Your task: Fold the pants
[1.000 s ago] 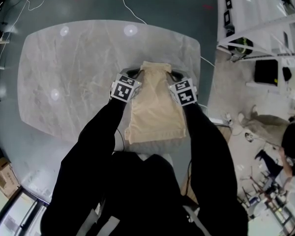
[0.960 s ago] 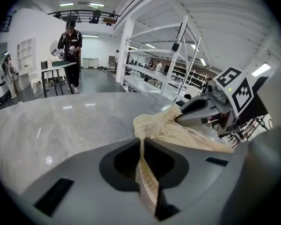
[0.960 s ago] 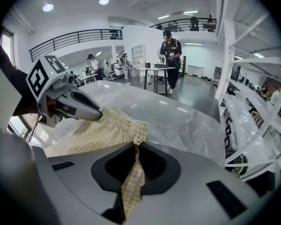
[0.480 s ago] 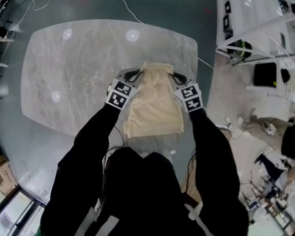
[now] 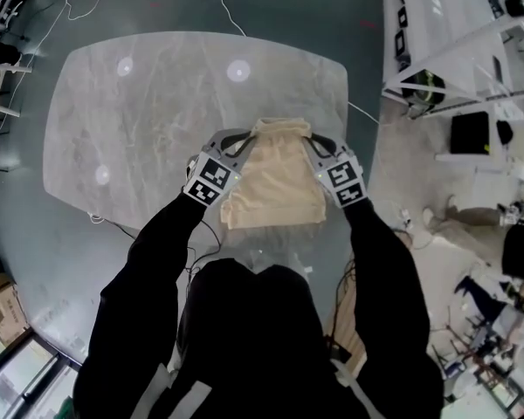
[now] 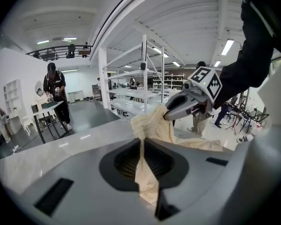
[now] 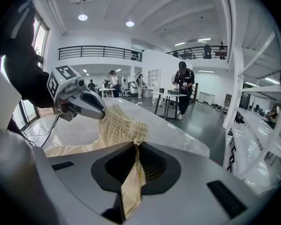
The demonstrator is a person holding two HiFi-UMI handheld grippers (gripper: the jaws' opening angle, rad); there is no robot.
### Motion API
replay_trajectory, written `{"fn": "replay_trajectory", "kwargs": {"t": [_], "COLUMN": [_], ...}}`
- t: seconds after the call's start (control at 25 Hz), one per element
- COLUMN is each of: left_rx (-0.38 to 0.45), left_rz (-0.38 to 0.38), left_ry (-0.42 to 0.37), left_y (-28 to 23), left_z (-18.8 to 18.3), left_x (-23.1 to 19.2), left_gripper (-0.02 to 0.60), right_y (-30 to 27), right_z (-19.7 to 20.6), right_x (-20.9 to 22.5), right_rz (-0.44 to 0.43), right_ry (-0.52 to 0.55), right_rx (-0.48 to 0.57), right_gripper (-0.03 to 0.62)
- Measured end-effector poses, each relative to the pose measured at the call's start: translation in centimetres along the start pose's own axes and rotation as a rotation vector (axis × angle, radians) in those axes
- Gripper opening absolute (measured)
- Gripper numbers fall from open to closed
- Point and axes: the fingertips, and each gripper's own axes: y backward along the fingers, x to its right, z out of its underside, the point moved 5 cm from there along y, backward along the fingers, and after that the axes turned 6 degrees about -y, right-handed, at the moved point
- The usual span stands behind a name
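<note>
Two spots on the bunched far end of the beige pants (image 5: 275, 182) are pinched. The left gripper (image 5: 247, 136) clamps the left side and the right gripper (image 5: 307, 140) the right, each with jaws pressed nearly together on cloth. The pants are held up at that end and drape back toward the near edge of the grey marble table (image 5: 140, 103).

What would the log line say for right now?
step: fold pants | left tongs: shut on pants | right tongs: shut on pants | pants: far edge held up, rest on table
</note>
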Motion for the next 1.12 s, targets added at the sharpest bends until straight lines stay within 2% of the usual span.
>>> {"fn": "replay_trajectory", "kwargs": {"t": [0.4, 0.52, 0.6, 0.76, 0.88, 1.12], "left_rx": [0.015, 0.005, -0.006, -0.027, -0.040, -0.073], "left_rz": [0.006, 0.004, -0.018, -0.065, -0.063, -0.039], "left_ry": [-0.065, -0.133, -0.211, -0.372, -0.421, -0.505], "left_y": [3.3, 4.1, 4.4, 4.6, 4.9, 4.9], "left_z": [0.0, 0.4, 0.5, 1.0, 2.1, 3.9], "left_x": [4.6, 6.3, 7.3, 9.2, 10.7, 13.0], "left_gripper": [0.026, 0.026, 0.026, 0.026, 0.026, 0.026], "right_y": [4.3, 5.4, 5.6, 6.2, 6.4, 6.9], "right_z": [0.9, 1.9, 2.9, 4.4, 6.6, 9.6], "right_x": [-3.6, -4.9, -5.5, -6.8, -8.1, -9.6], "right_rz": [-0.023, -0.030, -0.015, 0.037, 0.049, 0.027], "right_ry": [0.114, 0.175, 0.224, 0.400, 0.491, 0.594], "right_rx": [0.009, -0.014, -0.009, -0.006, -0.019, -0.065], "right_gripper": [0.028, 0.028, 0.028, 0.028, 0.028, 0.028]}}
